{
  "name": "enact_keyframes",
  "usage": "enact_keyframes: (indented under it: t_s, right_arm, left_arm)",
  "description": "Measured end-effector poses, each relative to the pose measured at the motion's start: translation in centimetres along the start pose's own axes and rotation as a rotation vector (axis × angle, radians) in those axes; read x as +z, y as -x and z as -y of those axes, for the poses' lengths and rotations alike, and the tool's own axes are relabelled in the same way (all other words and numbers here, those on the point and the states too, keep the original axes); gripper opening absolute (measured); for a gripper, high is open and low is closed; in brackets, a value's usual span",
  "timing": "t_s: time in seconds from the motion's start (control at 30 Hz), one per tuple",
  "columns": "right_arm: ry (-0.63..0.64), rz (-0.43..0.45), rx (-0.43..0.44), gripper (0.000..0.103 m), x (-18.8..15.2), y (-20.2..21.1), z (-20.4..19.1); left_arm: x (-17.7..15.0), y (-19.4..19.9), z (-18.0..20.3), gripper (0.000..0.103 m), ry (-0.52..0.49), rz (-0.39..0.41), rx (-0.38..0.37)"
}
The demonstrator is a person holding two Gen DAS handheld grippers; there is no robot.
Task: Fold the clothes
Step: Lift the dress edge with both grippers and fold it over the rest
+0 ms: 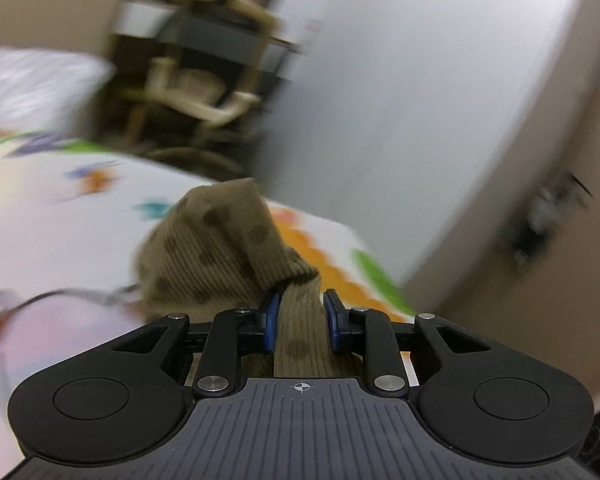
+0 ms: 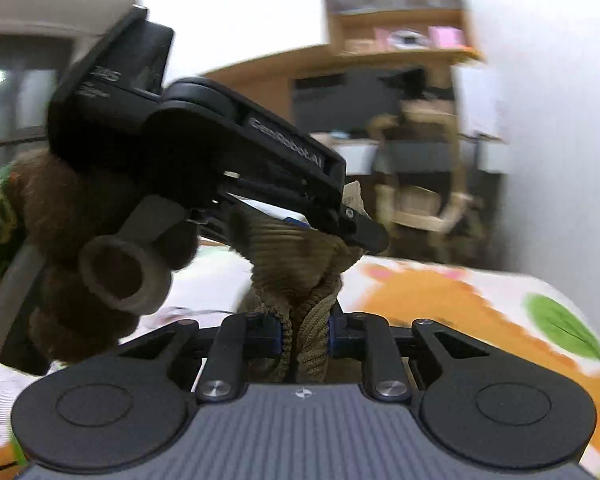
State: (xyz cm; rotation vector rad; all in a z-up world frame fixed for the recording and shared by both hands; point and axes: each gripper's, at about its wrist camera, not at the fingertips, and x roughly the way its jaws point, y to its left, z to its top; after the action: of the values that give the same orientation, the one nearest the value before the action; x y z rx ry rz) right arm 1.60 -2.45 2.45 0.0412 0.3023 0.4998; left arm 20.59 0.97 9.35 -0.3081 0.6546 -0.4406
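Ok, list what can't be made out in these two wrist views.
- Brown ribbed garment: its type and full shape; left wrist view shows only a bunched part, the rest lies behind the left gripper.
- Same garment, right wrist view: the left gripper's body covers its top, the right gripper its lower part.
- Room furniture: motion blur.
- Printed sheet: pattern smeared and cut off by the frame edge.

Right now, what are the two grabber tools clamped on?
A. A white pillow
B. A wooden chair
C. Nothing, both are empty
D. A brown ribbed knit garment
D: the left gripper and the right gripper each pinch a fold of the brown ribbed garment between blue pads.
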Motion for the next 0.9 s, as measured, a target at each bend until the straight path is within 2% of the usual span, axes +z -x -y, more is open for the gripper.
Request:
enact_keyframes:
  t_s: [0.07,0.13,0.2,0.23,0.33,0.4,0.47,0.57,0.67,0.73,0.8,0.87,0.9]
  right_arm:
    - [-0.043,-0.048,-0.074,0.02,-0.9,0.1,2.6]
    - [-0.097,-0.116,-0.11,0.02,-2.2,0.2,4.8]
    - [-0.141,-0.168,-0.133,0.02,-3.4,0.6,6.8]
    - [-0.154,-0.173,-0.125,0.023,-3.9,1.0,7.6]
    - [-0.207,-0.163,-0.074,0.034,-4.2,2.8,9.4]
    - [-0.231,-0.119,-0.064,0.038,-3.3,3.7,10.3]
    - [-0.246,-0.062,-0.062,0.04,-1.6,4.3,11.5]
    - [-0.227,0.004,-0.032,0.045,2.3,3.4,12.1]
    - [-0.149,0.011,0.013,0.046,6.1,-0.1,11.8]
    - [-0.083,-0.003,0.058,0.05,8.5,-3.3,11.0]
    - [-0.018,-0.052,0.106,0.052,10.4,-7.3,9.7]
    - [0.053,-0.156,0.128,0.054,10.5,-11.3,8.4]
    - [0.082,-0.224,0.112,0.054,9.8,-12.7,8.2]
  left_arm:
    - [0.0,-2.9,2.0,0.041,-0.027,-0.047,-0.053]
    - [-0.1,-5.7,3.9,0.048,-0.053,-0.094,-0.105]
    - [-0.2,-6.6,4.2,0.049,-0.024,-0.104,-0.143]
    - [-0.2,-6.4,4.2,0.053,-0.012,-0.097,-0.162]
    - [0.3,-3.8,3.1,0.065,-0.02,-0.03,-0.142]
    - [0.3,-1.5,1.9,0.074,-0.034,0.03,-0.1]
    - [-0.3,-0.3,1.0,0.076,-0.044,0.058,-0.044]
    - [-1.7,-0.4,-1.1,0.073,-0.042,0.042,0.043]
    - [-3.5,-1.9,-2.5,0.068,-0.023,-0.003,0.06]
    - [-4.0,-2.6,-2.9,0.067,-0.025,-0.011,0.044]
    - [-4.4,-2.9,-2.9,0.067,-0.047,-0.01,0.029]
    - [-4.5,-3.2,-2.1,0.067,-0.097,-0.011,0.017]
    - [-4.6,-3.3,-1.5,0.067,-0.131,-0.015,0.007]
